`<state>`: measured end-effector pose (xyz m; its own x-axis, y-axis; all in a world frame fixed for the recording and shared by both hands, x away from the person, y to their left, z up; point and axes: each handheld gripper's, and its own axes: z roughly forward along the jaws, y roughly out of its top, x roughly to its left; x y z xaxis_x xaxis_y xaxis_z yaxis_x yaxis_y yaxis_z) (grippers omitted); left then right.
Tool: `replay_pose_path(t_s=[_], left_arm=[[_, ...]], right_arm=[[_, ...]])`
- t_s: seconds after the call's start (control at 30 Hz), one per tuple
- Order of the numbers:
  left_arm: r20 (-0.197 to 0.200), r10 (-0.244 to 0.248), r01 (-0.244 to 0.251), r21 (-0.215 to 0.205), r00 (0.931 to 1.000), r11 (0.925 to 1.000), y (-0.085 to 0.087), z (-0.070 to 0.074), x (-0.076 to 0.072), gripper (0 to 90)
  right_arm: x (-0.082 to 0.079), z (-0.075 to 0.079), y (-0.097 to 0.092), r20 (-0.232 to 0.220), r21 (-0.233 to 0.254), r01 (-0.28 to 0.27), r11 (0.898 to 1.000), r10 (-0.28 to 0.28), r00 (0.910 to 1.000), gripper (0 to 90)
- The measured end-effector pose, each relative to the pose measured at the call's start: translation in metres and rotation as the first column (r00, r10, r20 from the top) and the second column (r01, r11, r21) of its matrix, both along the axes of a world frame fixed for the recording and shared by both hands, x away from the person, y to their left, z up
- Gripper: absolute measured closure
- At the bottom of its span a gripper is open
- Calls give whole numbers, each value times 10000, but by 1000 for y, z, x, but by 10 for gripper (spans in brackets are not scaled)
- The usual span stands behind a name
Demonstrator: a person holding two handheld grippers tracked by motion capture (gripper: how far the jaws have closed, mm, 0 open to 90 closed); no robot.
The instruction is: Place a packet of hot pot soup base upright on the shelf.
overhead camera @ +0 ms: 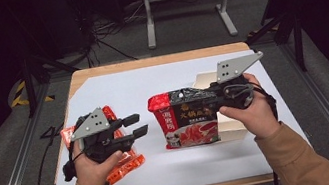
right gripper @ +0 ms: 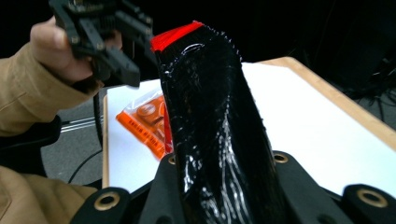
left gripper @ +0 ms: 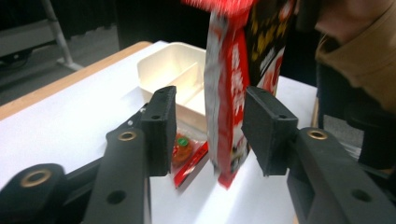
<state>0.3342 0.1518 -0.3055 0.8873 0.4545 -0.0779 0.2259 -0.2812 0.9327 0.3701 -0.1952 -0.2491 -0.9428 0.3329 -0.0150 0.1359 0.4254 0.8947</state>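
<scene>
Held thing: a big red-and-black noodle packet [overhead camera: 189, 117] hung upright in the air, pinched near its black upper edge by the right gripper [overhead camera: 217, 94].
Right jaws: pressed together on the packet's glossy black film [right gripper: 219, 140], which rose straight up from between them in the right gripper view.
Left jaws: spread, with nothing pressed between them; the left gripper [overhead camera: 138, 125] pointed across at the packet's near side edge.
Key relation: straight ahead of the left jaws, the packet [left gripper: 233, 93] stood edge-on in the gap between the two pads but farther off, its long axis vertical, its lower corner hanging just above the worktop [left gripper: 70, 121].
Nearer hand: the right one already had it; the left was near, apart from it, and best placed to take the free lower part.
Behind the packet: a white divided tray [left gripper: 173, 70] lay beyond the left jaws, just past the packet.
Under the left jaws: orange-red sachets [overhead camera: 126, 163] lay on the worktop beneath the hand; another small sachet [left gripper: 184, 147] sat by the left pad.
Hard to tell: the packet's top was cut off and blurred in the left gripper view; its underside and any tear or opening could not be made out.
</scene>
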Motion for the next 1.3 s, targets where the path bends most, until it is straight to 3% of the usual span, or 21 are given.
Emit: replay_pose_path(t_s=[0.43,0.67,0.9,1.07,1.17,1.3], left_arm=[[-549,596,-581,297,9967,9979,5,-12,13,458],[-785,913,-872,531,9927,9948,6,-19,18,413],[-1283,1255,-1194,544,9838,9914,10,-24,23,379],[-1278,1459,-1394,583,9810,9885,11,-27,26,325],[-1480,1741,-1662,645,9735,9840,13,-29,29,305],[-1595,1799,-1717,634,9707,9831,13,-32,31,284]], right_arm=[[21,26,-11,933,84,360,9993,-367,9950,799],[33,30,-20,1033,146,658,9977,-670,9924,798],[48,34,-31,1188,354,988,9945,-1023,9876,797],[59,36,-39,1200,294,1332,9907,-1358,9834,797],[66,35,-44,1225,222,1525,9881,-1540,9804,797],[72,34,-48,1316,188,1647,9862,-1658,9773,798]])
